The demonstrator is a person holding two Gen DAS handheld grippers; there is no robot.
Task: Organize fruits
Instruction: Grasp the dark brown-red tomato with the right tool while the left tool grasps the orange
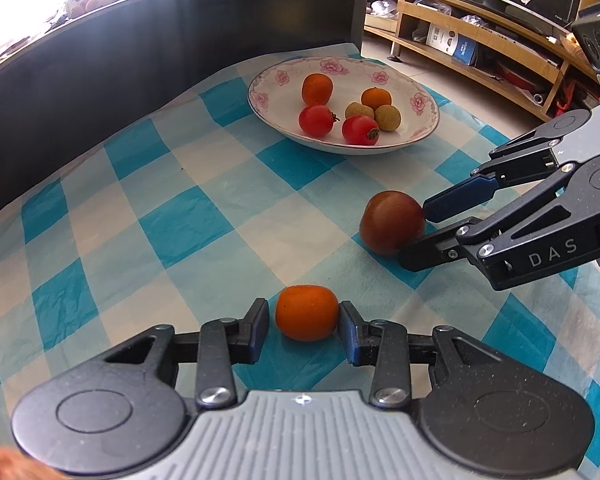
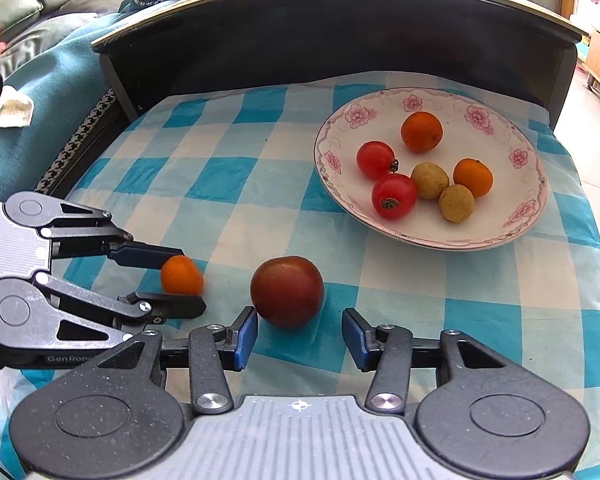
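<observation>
Both grippers are low over the blue-and-white checked cloth (image 1: 148, 216), each lined up on a loose fruit on the near side of the floral plate (image 1: 424, 128).

Left gripper (image 1: 304, 322): jaws spread a bit wider than the small orange fruit (image 1: 307, 312) sitting between the pads. The right pad looks touching or nearly so, and there is a sliver of cloth between the left pad and the fruit. Not clamped. The fruit rests on the cloth, well short of the plate. In the right wrist view the same gripper (image 2: 182, 280) brackets that fruit (image 2: 181, 275) from the left edge of the frame.

Right gripper (image 2: 299, 334): jaws wide, with a clear gap on the right side of the dark red tomato (image 2: 287, 291); the left pad is close to it. The tomato sits on the cloth just ahead of the pads, between the plate (image 2: 512, 236) and the gripper. In the left wrist view the two fingertips of this gripper (image 1: 416, 234) are at the tomato's (image 1: 392, 222) right flank; I can't tell whether they make contact.

The plate holds two red cherry tomatoes (image 2: 393, 196), two orange fruits (image 2: 421, 132) and two small tan-green round fruits (image 2: 456, 203), bunched toward its middle. The plate sits toward the far right of the cloth, near the dark panel (image 2: 340, 40) behind it.
</observation>
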